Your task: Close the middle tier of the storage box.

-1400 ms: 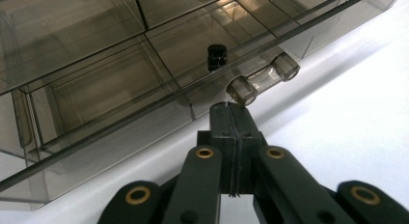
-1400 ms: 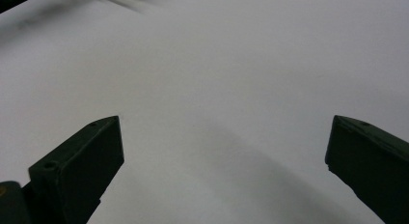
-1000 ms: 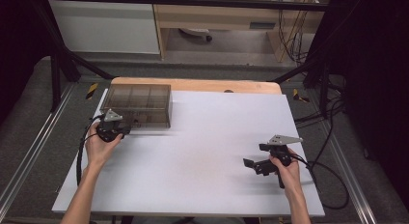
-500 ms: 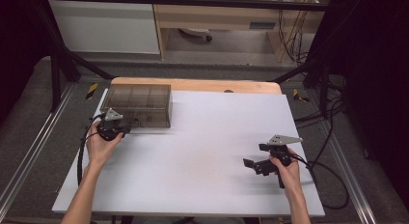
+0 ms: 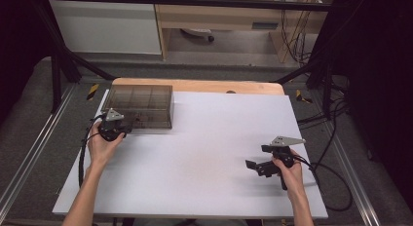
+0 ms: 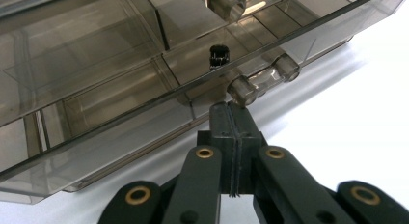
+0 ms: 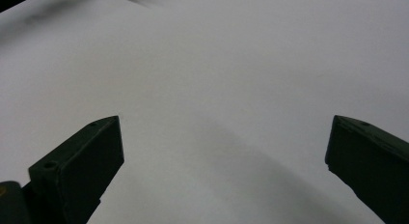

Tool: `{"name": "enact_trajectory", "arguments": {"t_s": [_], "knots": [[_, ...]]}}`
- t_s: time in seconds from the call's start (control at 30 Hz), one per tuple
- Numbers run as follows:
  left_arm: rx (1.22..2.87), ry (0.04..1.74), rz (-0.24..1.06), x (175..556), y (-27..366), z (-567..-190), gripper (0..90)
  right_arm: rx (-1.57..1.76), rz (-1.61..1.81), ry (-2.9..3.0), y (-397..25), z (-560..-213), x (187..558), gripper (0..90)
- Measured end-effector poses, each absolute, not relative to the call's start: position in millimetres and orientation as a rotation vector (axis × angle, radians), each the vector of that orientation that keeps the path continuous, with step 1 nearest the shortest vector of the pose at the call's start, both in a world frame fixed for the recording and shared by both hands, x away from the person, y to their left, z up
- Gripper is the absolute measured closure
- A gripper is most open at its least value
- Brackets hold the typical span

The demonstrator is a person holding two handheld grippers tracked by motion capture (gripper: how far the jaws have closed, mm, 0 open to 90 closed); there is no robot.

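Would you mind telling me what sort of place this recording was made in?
Probably a lab set up for recording manipulation: a white-topped table framed by black metal struts, loose cables on the grey floor, and a person's hands holding camera-fitted tools, the left tool shut beside a smoky transparent plastic compartment box.

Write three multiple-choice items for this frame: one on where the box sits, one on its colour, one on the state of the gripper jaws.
1. Where on the white table does the compartment box sit?
A. far left corner
B. near right corner
C. centre

2. What colour is the box?
A. opaque red
B. smoky see-through grey
C. solid white

3. How do the jaws stand?
A. both pairs spread
B. left gripper shut, right gripper open
C. left open, right shut

Answers: 1 A, the high view shows it at the far left. 2 B, its dividers show through the tinted walls. 3 B, the left jaws meet beside the box's clear hinge tube; the right jaws stand wide over bare table.
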State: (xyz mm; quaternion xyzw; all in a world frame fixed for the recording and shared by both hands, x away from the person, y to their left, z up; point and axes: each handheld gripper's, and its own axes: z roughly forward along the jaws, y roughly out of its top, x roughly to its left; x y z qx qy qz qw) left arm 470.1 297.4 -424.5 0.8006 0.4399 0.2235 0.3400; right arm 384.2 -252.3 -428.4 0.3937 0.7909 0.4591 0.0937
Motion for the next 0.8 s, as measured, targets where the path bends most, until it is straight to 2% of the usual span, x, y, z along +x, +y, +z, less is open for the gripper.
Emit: {"name": "enact_trajectory", "arguments": {"t_s": [0.8], "knots": [[2.056,1.143,0.632,475.9,295.6,-428.0,89.3,1.170,1.364,2.344,-252.7,-428.0,383.9,0.5]]}}
